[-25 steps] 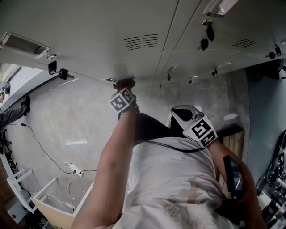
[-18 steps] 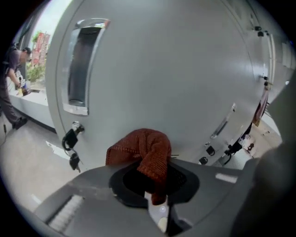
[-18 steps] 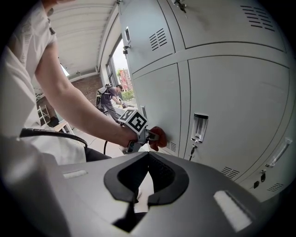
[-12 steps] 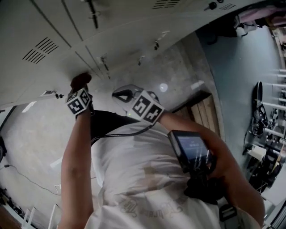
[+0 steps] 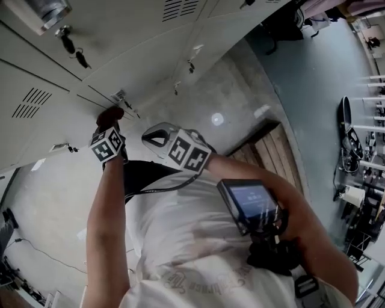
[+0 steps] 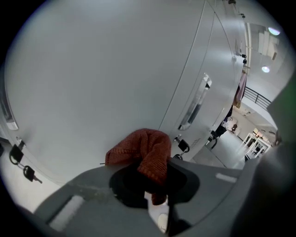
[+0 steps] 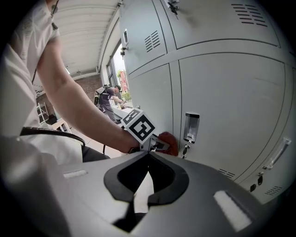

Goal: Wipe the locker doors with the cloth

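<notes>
A red knitted cloth [image 6: 144, 152] is bunched in my left gripper [image 6: 151, 162], which is shut on it and presses it against a grey locker door [image 6: 106, 69]. In the head view the cloth [image 5: 110, 115] touches the door [image 5: 54, 72] near a lock with a key, just beyond my left gripper [image 5: 109, 127]. My right gripper [image 5: 155, 137] hangs beside the left forearm, off the lockers. Seen from the right gripper view, my right gripper [image 7: 148, 153] is shut with nothing in it, and the cloth [image 7: 169, 141] shows beyond it by a door handle [image 7: 190, 127].
Rows of grey lockers with vents [image 5: 180, 8], handles [image 6: 196, 100] and hanging keys [image 5: 71, 43] fill the wall. A screen device [image 5: 249, 206] sits at the right wrist. A wooden pallet [image 5: 272, 150] lies on the concrete floor. A person [image 7: 109, 99] stands far off to the left.
The head view has swung to the right along the lockers. My left gripper keeps the cloth against the door and has shifted toward a keyed lock. The right gripper has come up beside the left forearm.
</notes>
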Demonstrator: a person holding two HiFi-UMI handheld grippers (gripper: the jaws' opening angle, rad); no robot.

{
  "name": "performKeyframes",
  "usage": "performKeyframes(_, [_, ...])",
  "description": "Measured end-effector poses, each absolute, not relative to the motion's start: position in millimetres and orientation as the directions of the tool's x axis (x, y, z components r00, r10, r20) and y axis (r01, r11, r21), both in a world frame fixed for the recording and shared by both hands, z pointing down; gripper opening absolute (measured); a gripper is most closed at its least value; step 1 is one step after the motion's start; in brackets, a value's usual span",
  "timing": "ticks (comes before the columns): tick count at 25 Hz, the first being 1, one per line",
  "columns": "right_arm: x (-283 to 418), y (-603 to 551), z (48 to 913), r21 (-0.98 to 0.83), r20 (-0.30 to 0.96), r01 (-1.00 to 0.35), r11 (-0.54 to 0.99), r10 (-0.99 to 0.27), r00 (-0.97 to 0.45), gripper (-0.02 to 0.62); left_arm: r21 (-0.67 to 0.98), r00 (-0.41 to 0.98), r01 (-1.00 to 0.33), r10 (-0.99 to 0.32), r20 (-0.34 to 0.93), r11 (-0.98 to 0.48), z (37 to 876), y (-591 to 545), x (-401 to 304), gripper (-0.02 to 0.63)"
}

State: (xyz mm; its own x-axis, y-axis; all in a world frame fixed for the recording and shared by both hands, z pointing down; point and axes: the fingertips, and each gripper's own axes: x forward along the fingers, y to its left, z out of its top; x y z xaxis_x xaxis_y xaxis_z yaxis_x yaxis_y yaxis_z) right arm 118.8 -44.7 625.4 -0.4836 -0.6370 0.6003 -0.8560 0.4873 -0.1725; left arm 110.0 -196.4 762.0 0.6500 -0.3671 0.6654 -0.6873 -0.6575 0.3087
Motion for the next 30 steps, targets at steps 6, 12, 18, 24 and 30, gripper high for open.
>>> performKeyframes(6, [125.9,-41.6,626.9,-0.151,0.598,-0.842,0.518,-0.631,-0.495,0.008,0.293,0.592,-0.76,-0.434,0.679,-0.58,776.2,-206.7,99.9,0.046])
performKeyframes(12, [127.3,-25.9,636.1,-0.139,0.635,-0.863,0.485,-0.626,-0.454,0.008,0.318,0.594,-0.775,-0.456,0.663,-0.546,788.8,-205.0,99.6,0.046])
performKeyframes(18, [306.0,28.7,647.7,-0.133,0.635,-0.832,0.538,-0.598,-0.488,0.008,0.237,0.488,-0.853,-0.55,0.678,-0.465,799.4,-167.7,240.0,0.046])
performKeyframes(24, [358.9,54.5,649.6,-0.128,0.645,-0.794,0.595,-0.558,-0.522,0.008,0.222,0.438,-0.891,-0.625,0.646,-0.396,810.2,-158.5,266.5,0.044])
performKeyframes(30, [348.2,53.6,652.0,-0.123,0.664,-0.79,0.601,-0.542,-0.516,0.008,0.232,0.344,-0.939,-0.694,0.633,-0.254,821.0,-173.9,185.9,0.044])
